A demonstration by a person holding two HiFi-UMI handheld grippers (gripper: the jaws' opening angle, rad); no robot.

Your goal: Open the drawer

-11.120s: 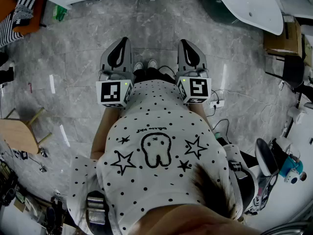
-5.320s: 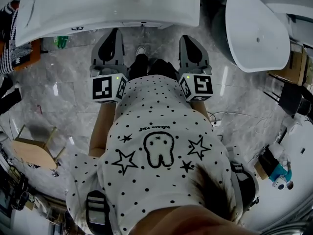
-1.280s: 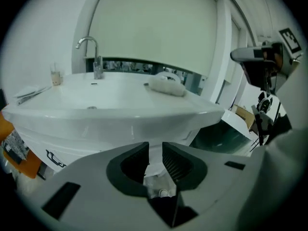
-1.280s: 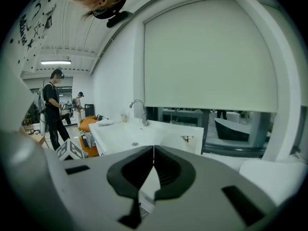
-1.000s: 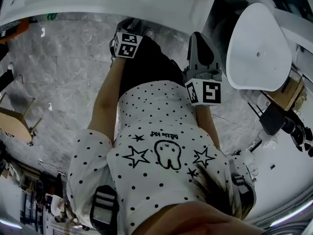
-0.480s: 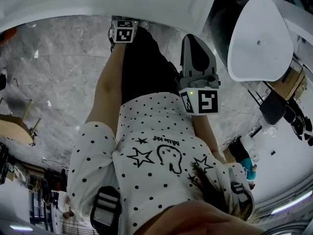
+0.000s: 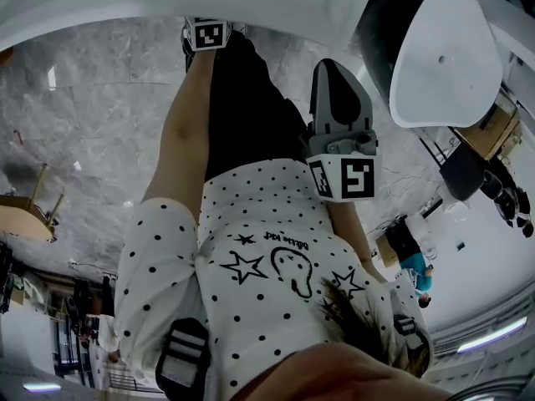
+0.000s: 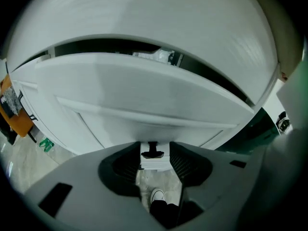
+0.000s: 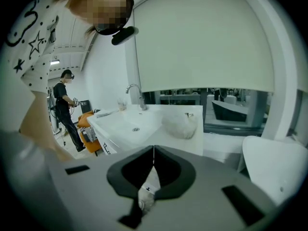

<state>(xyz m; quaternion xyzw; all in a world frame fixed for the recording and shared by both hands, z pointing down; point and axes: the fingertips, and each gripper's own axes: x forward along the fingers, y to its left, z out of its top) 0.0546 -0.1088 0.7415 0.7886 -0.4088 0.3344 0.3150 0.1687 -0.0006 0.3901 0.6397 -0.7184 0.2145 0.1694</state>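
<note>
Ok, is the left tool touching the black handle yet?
Apart. In the left gripper view the left tool has just opened its jaws; they flank the black handle, white showing on both sides of it.

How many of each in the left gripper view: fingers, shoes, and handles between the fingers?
Fingers: 2
Handle: 1
Shoe: 1
Total: 4
</note>
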